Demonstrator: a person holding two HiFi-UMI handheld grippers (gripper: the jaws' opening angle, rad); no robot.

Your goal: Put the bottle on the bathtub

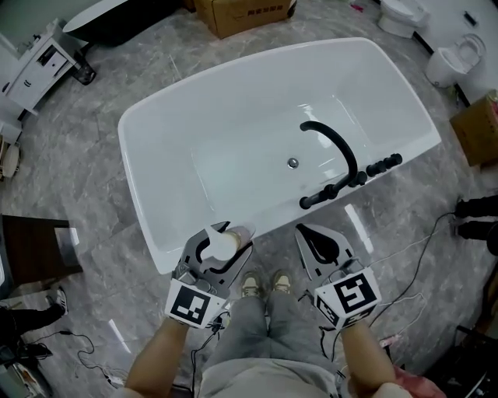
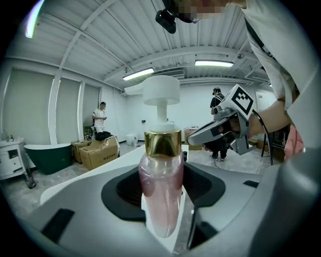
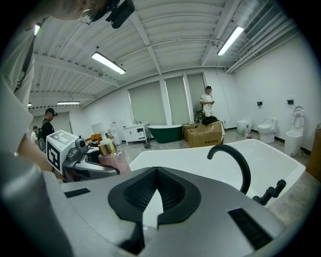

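A pink pump bottle [image 1: 222, 244] with a gold collar and white pump head stands upright between the jaws of my left gripper [image 1: 226, 237], which is shut on it. It hangs at the near rim of the white bathtub [image 1: 163, 194]. In the left gripper view the bottle [image 2: 160, 185] fills the centre between the left gripper [image 2: 161, 201] jaws. My right gripper [image 1: 311, 237] is just right of it, near the same rim, shut with nothing held. From the right gripper [image 3: 156, 170] view, the bottle [image 3: 113, 161] shows at the left, the tub [image 3: 200, 155] ahead.
A black curved faucet [image 1: 336, 151] with black knobs [image 1: 381, 165] stands on the tub's right near rim. Cables [image 1: 420, 256] lie on the marble floor. Cardboard boxes [image 1: 245, 14] and toilets [image 1: 455, 58] stand beyond the tub. A dark stool [image 1: 39, 249] is at the left.
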